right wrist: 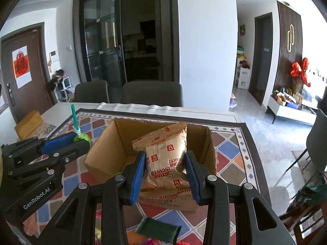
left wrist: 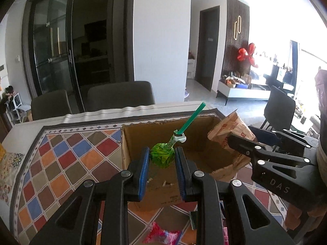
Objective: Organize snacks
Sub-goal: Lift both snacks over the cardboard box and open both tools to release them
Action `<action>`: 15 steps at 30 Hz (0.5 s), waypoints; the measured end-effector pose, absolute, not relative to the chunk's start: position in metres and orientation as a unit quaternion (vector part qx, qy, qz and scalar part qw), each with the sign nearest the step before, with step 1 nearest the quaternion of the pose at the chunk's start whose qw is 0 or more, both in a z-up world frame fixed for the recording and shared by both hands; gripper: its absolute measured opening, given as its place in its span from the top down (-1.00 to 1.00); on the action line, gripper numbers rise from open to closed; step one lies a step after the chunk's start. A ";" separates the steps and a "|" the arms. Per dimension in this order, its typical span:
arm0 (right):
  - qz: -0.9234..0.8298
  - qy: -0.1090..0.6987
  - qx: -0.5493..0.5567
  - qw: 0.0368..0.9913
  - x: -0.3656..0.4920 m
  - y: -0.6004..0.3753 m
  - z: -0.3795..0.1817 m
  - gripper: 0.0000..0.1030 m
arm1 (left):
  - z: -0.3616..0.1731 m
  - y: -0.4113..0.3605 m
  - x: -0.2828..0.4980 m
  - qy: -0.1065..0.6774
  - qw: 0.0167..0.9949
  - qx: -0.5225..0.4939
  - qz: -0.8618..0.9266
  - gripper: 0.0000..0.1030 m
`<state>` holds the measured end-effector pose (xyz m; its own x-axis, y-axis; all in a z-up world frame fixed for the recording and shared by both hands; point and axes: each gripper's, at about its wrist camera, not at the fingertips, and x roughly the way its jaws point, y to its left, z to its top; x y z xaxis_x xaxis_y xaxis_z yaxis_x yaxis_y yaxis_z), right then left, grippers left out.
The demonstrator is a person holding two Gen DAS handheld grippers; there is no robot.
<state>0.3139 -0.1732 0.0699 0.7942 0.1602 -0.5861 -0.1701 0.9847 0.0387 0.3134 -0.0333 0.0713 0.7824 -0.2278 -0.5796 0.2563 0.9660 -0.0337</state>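
Observation:
My left gripper (left wrist: 162, 155) is shut on a green wrapped lollipop (left wrist: 162, 155) with a green stick, held above the near wall of an open cardboard box (left wrist: 143, 140). It also shows in the right wrist view (right wrist: 81, 139), left of the box (right wrist: 106, 155). My right gripper (right wrist: 165, 163) is shut on a tan biscuit packet (right wrist: 165, 155) with red print, held above the box's near side. In the left wrist view the packet (left wrist: 231, 128) and the right gripper (left wrist: 243, 140) are at the box's right side.
The box stands on a chequered tablecloth (left wrist: 61, 163) on a white table. A dark green packet (right wrist: 159, 229) and pink wrapped snacks (left wrist: 161, 234) lie in front of the box. Two grey chairs (right wrist: 151, 94) stand behind the table. A yellow box (right wrist: 28, 126) sits far left.

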 end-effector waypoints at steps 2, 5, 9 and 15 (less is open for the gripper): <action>0.085 0.316 0.000 0.945 0.323 -0.177 0.069 0.22 | 0.069 -0.035 0.325 0.315 0.941 0.023 -0.126 0.51; 0.086 0.329 0.003 0.940 0.337 -0.177 0.066 0.22 | 0.066 -0.036 0.338 0.326 0.937 0.015 -0.127 0.51; 0.084 0.344 -0.001 0.935 0.349 -0.174 0.060 0.22 | 0.059 -0.036 0.355 0.347 0.929 0.004 -0.127 0.51; 0.077 0.356 -0.014 0.931 0.362 -0.171 0.055 0.22 | 0.052 -0.039 0.367 0.375 0.921 0.003 -0.103 0.45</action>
